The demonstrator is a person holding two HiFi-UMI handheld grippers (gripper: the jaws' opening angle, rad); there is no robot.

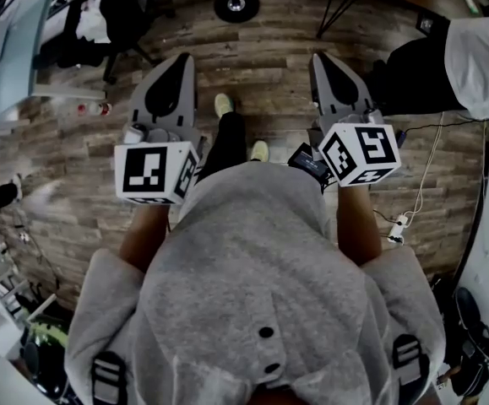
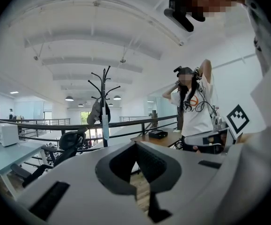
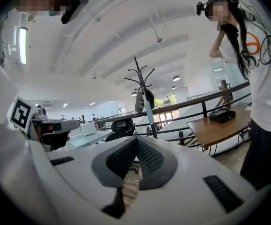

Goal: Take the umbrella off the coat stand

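My left gripper (image 2: pixel 136 144) and my right gripper (image 3: pixel 136 140) are both shut tight with nothing in them, and I hold them out in front of me. Far off, the long blue umbrella (image 2: pixel 105 128) hangs on the black coat stand (image 2: pixel 106 86). I think I am just starting: I must walk over, open one gripper and lift it off.

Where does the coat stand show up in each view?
Head view: not in it.
Left gripper view: coat stand left of centre, at the railing.
Right gripper view: near the centre, at the railing.
Shared landmark: the person in a white shirt, right of the stand in both gripper views, top right in the head view.
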